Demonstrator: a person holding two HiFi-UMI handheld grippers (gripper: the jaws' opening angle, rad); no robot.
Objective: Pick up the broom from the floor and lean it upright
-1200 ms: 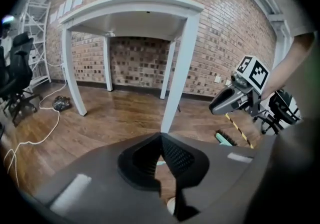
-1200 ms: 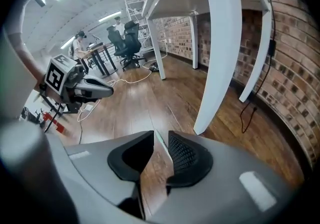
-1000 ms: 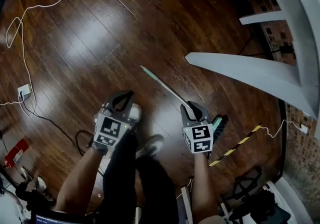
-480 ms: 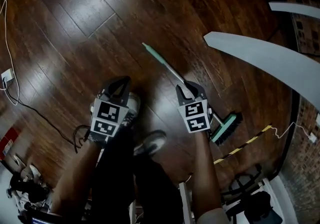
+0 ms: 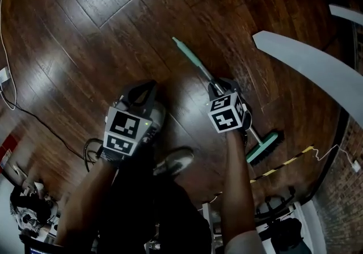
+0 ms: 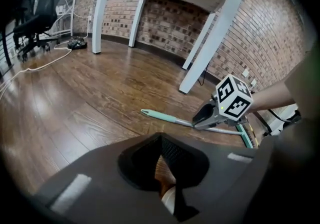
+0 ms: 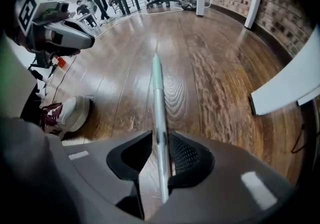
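The broom (image 5: 195, 63) lies flat on the dark wooden floor (image 5: 85, 32). In the head view it runs on a diagonal, with the pale green tip of its handle toward the top and its teal brush head (image 5: 265, 148) toward the lower right. The shaft between them is thin and silvery.

The right gripper (image 5: 218, 84) points steeply down over the middle of the shaft. In the right gripper view the handle (image 7: 157, 98) runs straight through the gap between the two jaws (image 7: 161, 155), with the floor showing beneath it. The jaws are opening and sit on either side of the shaft without a firm clamp on it. From the left gripper view, the same gripper (image 6: 202, 118) sits low over the broom (image 6: 167, 117), its marker cube on top.

The left gripper (image 5: 144, 89) hovers to the left of the broom, apart from it, above the person's pale shoe (image 5: 157, 117). In its own view the jaws (image 6: 162, 160) stand a little apart, with only floor and a bit of the shoe showing in the gap. It holds nothing. The right gripper view shows it (image 7: 82, 38) up at the left edge.

A second shoe (image 5: 173, 163) is planted lower in the head view, between the person's two forearms. Beyond the brush head, a yellow-and-black striped strip (image 5: 283, 162) lies on the floor. A white, curved table leg (image 5: 306, 63) crosses the upper right, well apart from the handle. A thin white cable (image 5: 4, 85) trails along the left edge. In the left gripper view, a brick wall (image 6: 170, 18) stands behind the table legs, and a black office chair (image 6: 37, 8) sits far off to the left.
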